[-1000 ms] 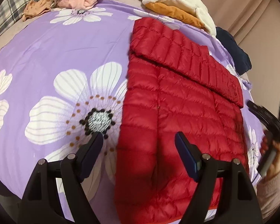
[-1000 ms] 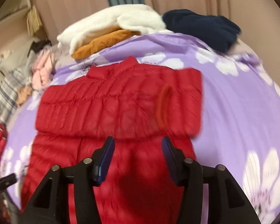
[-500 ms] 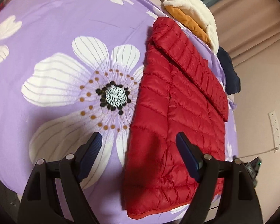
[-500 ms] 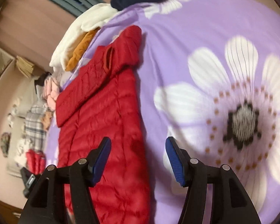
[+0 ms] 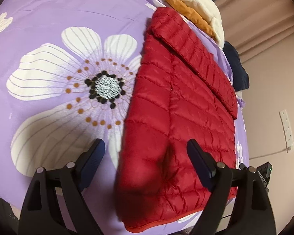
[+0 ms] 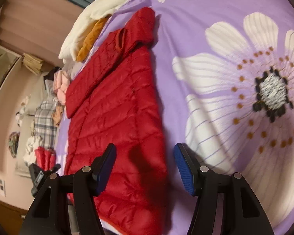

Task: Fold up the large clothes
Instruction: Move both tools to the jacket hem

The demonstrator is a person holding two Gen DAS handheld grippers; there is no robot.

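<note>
My left tongs (image 5: 145,156) are spread wide and hold nothing, straddling the near left corner of the red jacket (image 5: 182,117). My right tongs (image 6: 145,162) gape empty too, astride its right edge. The jacket lies flat on the purple flowered bed (image 5: 49,29), sleeve folded across, clothes (image 5: 198,5) piled beyond its collar.

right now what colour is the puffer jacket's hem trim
Orange-red trim on the red puffer jacket, clearest in left wrist view.

left gripper (image 5: 145,160) jaws spread above red puffer jacket (image 5: 186,117) hem corner, on purple floral bedsheet (image 5: 49,39).
</note>
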